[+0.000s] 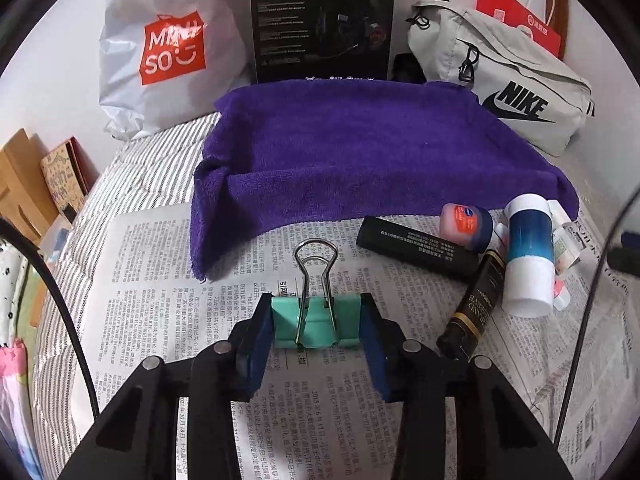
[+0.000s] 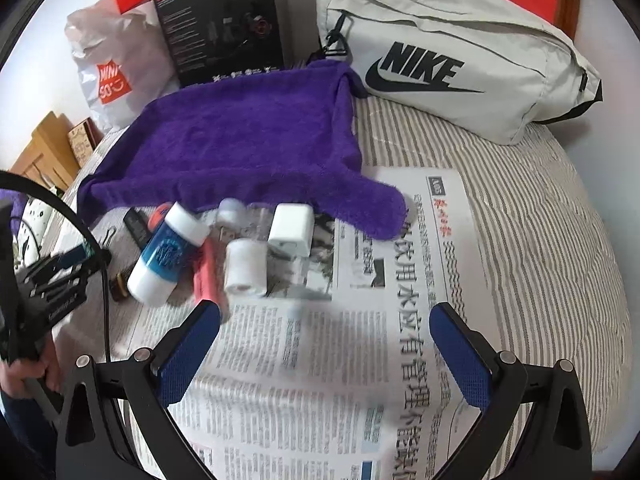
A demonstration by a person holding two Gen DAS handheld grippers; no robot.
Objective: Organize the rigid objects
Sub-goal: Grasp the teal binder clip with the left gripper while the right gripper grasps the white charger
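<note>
My left gripper [image 1: 316, 330] is shut on a mint-green binder clip [image 1: 316, 322] that rests on the newspaper [image 1: 168, 264], its wire handles pointing toward the purple towel [image 1: 360, 152]. To its right lie a black bar [image 1: 416, 246], a small pink jar [image 1: 466, 226], a dark brown tube [image 1: 476, 300] and a blue-and-white bottle [image 1: 528, 256]. My right gripper [image 2: 324, 354] stands open above the newspaper [image 2: 320, 380], nothing between its fingers. Ahead of it lie the blue-and-white bottle [image 2: 168, 256], a white cylinder [image 2: 246, 266], a white cube [image 2: 291, 230] and a pink stick [image 2: 206, 276].
A white Nike bag [image 2: 448, 48], a black product box [image 1: 320, 20] and a Miniso bag [image 1: 168, 48] stand behind the towel. A striped bed cover [image 2: 540, 240] lies under the newspaper. A person's hand [image 2: 24, 372] holds the left gripper at the right wrist view's left edge.
</note>
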